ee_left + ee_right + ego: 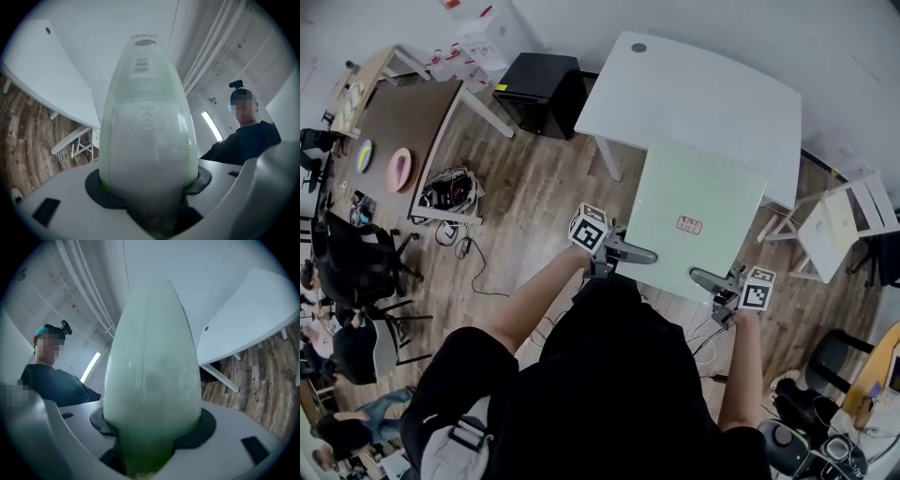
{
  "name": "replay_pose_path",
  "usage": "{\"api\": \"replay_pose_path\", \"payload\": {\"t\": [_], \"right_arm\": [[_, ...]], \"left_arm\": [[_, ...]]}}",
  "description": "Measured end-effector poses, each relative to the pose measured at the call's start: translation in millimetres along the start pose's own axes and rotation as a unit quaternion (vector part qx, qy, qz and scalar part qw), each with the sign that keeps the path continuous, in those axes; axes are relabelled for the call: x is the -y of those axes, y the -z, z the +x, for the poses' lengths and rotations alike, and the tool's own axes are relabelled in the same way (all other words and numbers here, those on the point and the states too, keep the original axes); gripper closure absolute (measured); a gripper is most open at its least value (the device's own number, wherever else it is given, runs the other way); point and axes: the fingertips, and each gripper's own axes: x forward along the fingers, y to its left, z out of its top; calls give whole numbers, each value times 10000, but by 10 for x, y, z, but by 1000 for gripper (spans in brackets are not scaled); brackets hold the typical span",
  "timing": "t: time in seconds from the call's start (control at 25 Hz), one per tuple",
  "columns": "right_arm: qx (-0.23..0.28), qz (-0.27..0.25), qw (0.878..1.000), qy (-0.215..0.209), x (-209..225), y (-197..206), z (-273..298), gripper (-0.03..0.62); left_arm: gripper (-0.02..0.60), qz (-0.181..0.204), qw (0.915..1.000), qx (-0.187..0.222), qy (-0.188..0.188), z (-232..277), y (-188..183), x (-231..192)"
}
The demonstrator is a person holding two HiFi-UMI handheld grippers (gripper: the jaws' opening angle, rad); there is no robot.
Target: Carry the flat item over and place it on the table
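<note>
Item: pale green flat rectangular board [703, 192], held level between your two grippers.
Your left gripper [630, 251] is clamped on the near edge at its left end and your right gripper [712, 279] on the same edge at its right end. The board hangs over the brown wood-plank floor [534, 187], its far edge at the white curved table [694, 94]; a small pink label [689, 225] is on top.

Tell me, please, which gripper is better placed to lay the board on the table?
Left, slightly. Both hold the board by its near edge, but the left gripper is nearer the table than the right gripper. Probably both must lower it together.
</note>
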Motion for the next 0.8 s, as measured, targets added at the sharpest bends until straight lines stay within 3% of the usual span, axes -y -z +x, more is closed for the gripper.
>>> {"api": "replay_pose_path", "payload": {"t": [0.16, 0.4, 0.8], "right_arm": [[117, 99, 9998, 107, 162, -323, 133, 295], [262, 153, 9990, 316, 462, -859, 422, 295], [442, 148, 9976, 512, 865, -1529, 822, 295]], "left_arm": [[290, -229, 9996, 16, 142, -97, -353, -182], [290, -165, 9992, -256, 269, -370, -909, -510], [290, -179, 9986, -327, 374, -730, -1610, -937]]}}
